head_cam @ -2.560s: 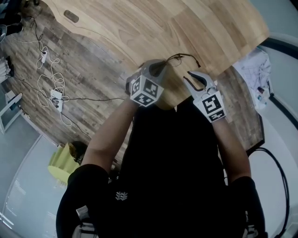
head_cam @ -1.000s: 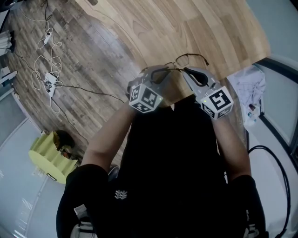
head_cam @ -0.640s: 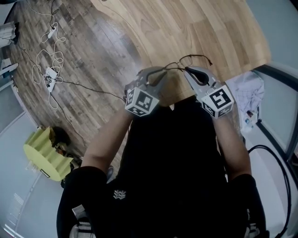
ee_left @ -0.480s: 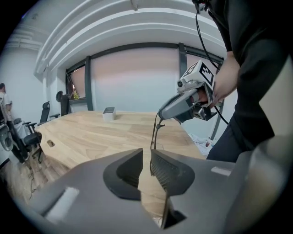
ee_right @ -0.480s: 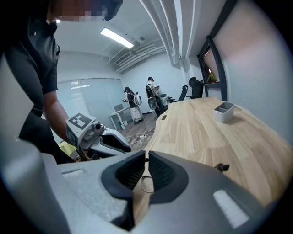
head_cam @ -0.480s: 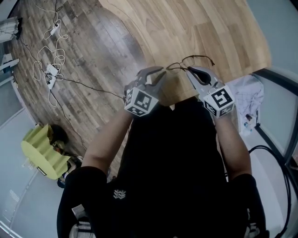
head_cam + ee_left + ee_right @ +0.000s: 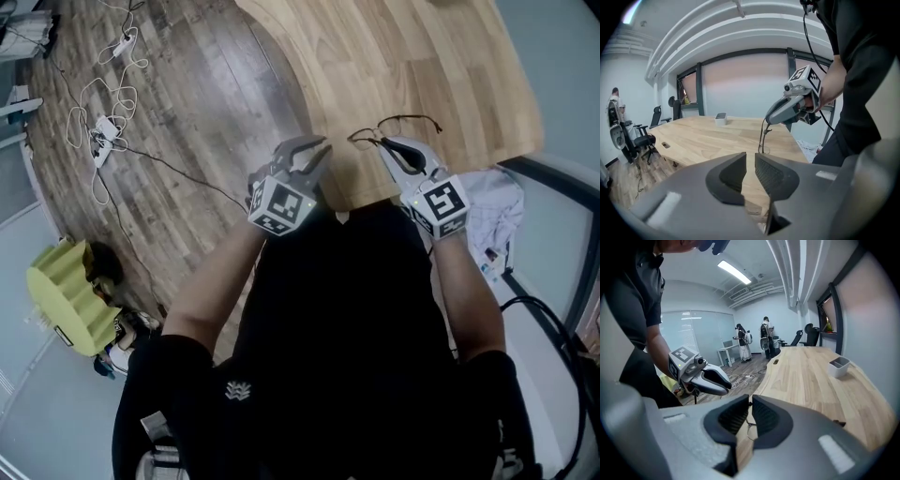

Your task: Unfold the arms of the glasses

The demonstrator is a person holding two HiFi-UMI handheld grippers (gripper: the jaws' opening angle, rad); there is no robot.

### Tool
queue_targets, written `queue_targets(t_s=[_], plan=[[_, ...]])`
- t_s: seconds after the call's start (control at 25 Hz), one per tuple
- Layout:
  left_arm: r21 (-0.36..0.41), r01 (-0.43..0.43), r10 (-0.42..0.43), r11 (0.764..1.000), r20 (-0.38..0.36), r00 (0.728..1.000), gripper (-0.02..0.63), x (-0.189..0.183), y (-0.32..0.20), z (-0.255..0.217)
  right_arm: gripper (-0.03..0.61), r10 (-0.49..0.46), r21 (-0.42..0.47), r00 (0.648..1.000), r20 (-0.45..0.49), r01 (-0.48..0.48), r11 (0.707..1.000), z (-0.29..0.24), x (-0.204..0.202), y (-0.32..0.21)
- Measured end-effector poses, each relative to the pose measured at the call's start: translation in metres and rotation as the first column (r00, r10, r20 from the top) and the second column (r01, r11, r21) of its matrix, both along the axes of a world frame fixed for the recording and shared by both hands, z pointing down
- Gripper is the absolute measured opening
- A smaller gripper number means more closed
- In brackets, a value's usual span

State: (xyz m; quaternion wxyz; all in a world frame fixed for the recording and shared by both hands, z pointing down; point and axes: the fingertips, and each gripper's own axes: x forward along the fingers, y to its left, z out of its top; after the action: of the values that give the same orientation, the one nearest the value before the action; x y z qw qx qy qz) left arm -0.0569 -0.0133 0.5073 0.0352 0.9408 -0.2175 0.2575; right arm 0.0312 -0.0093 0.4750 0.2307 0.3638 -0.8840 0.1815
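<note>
Thin dark wire glasses (image 7: 410,118) hang over the near edge of the wooden table (image 7: 422,56). My right gripper (image 7: 382,142) is shut on them: in the right gripper view the wire (image 7: 749,425) runs between its closed pads. The left gripper view shows the glasses (image 7: 762,138) dangling below the right gripper (image 7: 774,115). My left gripper (image 7: 307,148) is to the left, apart from the glasses. Its jaws (image 7: 751,159) stand slightly parted with nothing between them. It also shows in the right gripper view, the left gripper (image 7: 723,380) held over the floor side.
A small white container (image 7: 839,366) stands further along the table. Cables and a power strip (image 7: 103,122) lie on the wood floor at left, near a yellow object (image 7: 61,295). White cloth (image 7: 492,216) lies at right. People (image 7: 766,338) and office chairs (image 7: 644,138) are far off.
My left gripper has let go of the glasses and drawn away to the left, widening the gap between the grippers. The glasses stay in the right gripper.
</note>
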Motion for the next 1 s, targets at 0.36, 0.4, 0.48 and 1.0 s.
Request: queue_targets(t_s=[0.36,0.4,0.48,1.0], plan=[[0.025,0.05,-0.049,0.998,-0.029,0.998,0.064,-0.033,0.017,-0.018,0.023,-0.054,0.01,0.997,-0.051,0.055,0.998,-0.008,-0.029,0.013],[0.024,0.061,-0.06,0.998,-0.032,0.998,0.064,-0.036,0.018,-0.018,0.023,-0.061,0.007,0.997,-0.055,0.061,0.998,-0.008,-0.032,0.014],[0.017,0.088,-0.087,0.996,-0.044,0.995,0.064,-0.041,0.018,-0.018,0.023,-0.08,0.002,0.995,-0.064,0.08,0.997,-0.008,-0.039,0.015],[-0.01,0.188,-0.188,0.982,-0.16,0.969,0.064,-0.064,0.008,-0.046,0.029,-0.118,0.012,0.987,-0.108,0.12,0.993,-0.012,-0.065,0.025]])
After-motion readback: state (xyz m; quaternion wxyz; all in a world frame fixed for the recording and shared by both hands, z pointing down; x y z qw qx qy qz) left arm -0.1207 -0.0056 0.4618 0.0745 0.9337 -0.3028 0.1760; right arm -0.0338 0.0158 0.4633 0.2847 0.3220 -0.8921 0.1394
